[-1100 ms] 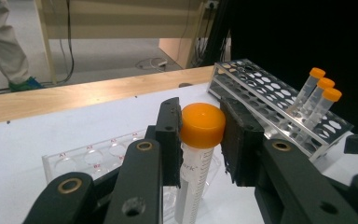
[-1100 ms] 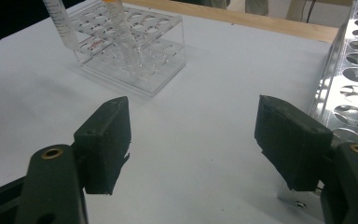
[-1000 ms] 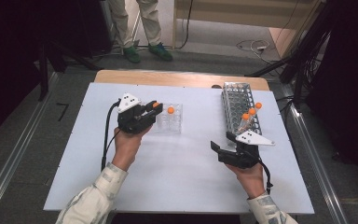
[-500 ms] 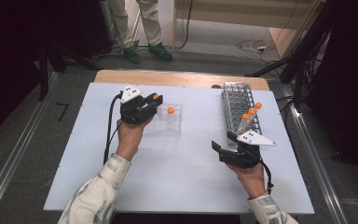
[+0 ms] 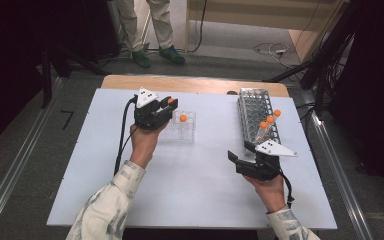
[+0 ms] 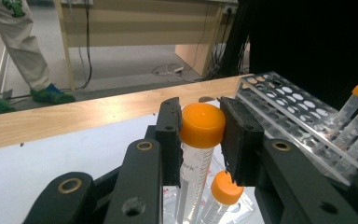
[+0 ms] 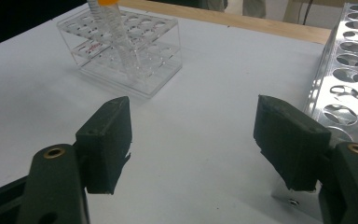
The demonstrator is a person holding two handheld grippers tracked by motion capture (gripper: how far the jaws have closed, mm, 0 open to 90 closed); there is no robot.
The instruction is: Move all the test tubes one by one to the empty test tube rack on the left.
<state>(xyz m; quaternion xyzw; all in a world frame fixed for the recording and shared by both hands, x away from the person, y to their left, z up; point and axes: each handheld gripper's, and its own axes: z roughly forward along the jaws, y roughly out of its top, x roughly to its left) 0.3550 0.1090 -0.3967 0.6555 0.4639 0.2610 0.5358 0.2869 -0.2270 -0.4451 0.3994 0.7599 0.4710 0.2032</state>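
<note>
My left gripper (image 5: 166, 107) is shut on a clear tube by its orange cap (image 6: 203, 124), held upright above the left end of the clear plastic rack (image 5: 189, 133). A second orange-capped tube (image 5: 183, 118) stands in that rack; it appears below the held one (image 6: 225, 187) and leans in the rack (image 7: 121, 42). My right gripper (image 5: 240, 152) rests low over the white table near the metal rack (image 5: 252, 104), jaws wide apart with nothing between them (image 7: 193, 140).
The metal rack (image 6: 286, 100) holds three orange-capped tubes (image 5: 270, 120) at its near end. A wooden strip (image 5: 195, 84) runs along the table's far edge. A person's legs (image 5: 147, 30) stand beyond it. Open white tabletop (image 5: 190, 185) lies between my hands.
My left gripper has carried the tube a little toward the far edge, over the clear rack's left end. The right gripper has stayed still.
</note>
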